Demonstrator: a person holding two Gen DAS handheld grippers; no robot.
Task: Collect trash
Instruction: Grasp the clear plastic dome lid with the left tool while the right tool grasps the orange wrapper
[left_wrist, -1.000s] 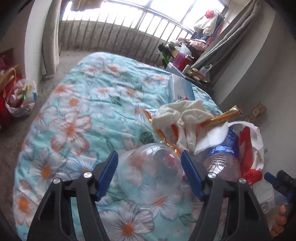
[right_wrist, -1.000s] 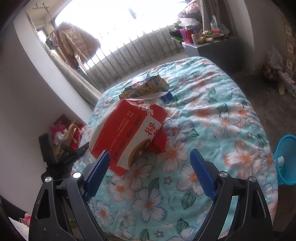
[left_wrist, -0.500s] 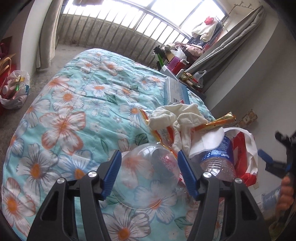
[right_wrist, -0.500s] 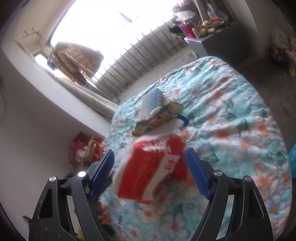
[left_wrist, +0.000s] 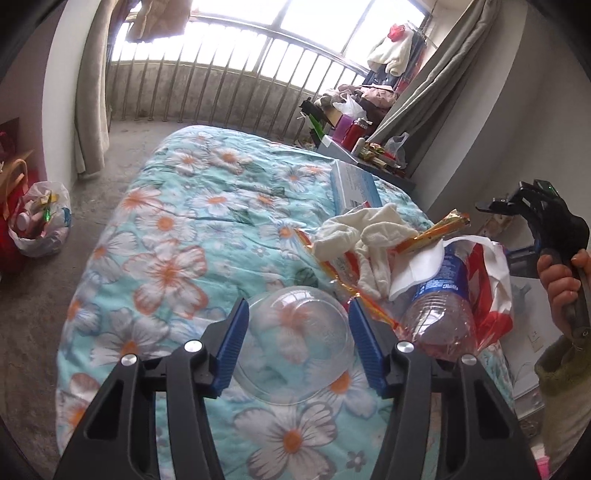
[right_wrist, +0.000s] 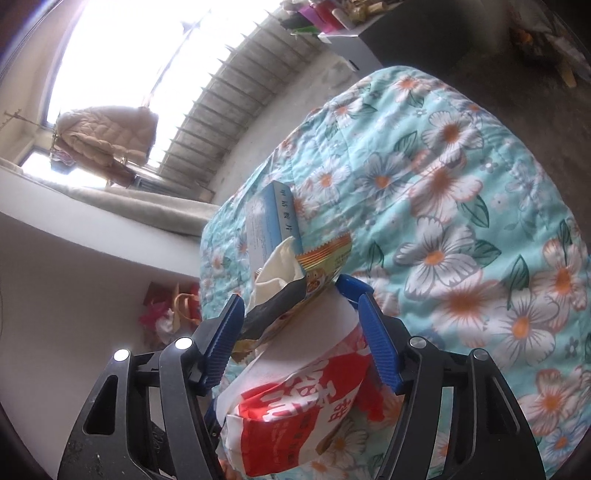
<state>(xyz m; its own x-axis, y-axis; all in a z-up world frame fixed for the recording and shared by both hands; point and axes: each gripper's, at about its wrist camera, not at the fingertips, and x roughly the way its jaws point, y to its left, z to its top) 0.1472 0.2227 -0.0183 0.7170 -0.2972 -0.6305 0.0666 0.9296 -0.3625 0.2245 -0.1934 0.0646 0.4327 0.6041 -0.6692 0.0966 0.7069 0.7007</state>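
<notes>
Left gripper (left_wrist: 298, 332) spread wide, its blue pads either side of a clear plastic bowl (left_wrist: 295, 341) lying on the floral bedspread (left_wrist: 177, 236), pads not visibly pressing it. At two o'clock from the bowl, a crushed plastic bottle (left_wrist: 439, 306) pokes from a red-and-white bag (left_wrist: 491, 288); beyond at one o'clock, a cream cloth (left_wrist: 369, 236) and gold wrapper (left_wrist: 432, 232), then a blue box (left_wrist: 354, 188). Right gripper (right_wrist: 301, 338) also wide open, nothing held, straddling the bag (right_wrist: 303, 410) with a snack wrapper (right_wrist: 317, 273) at twelve o'clock.
</notes>
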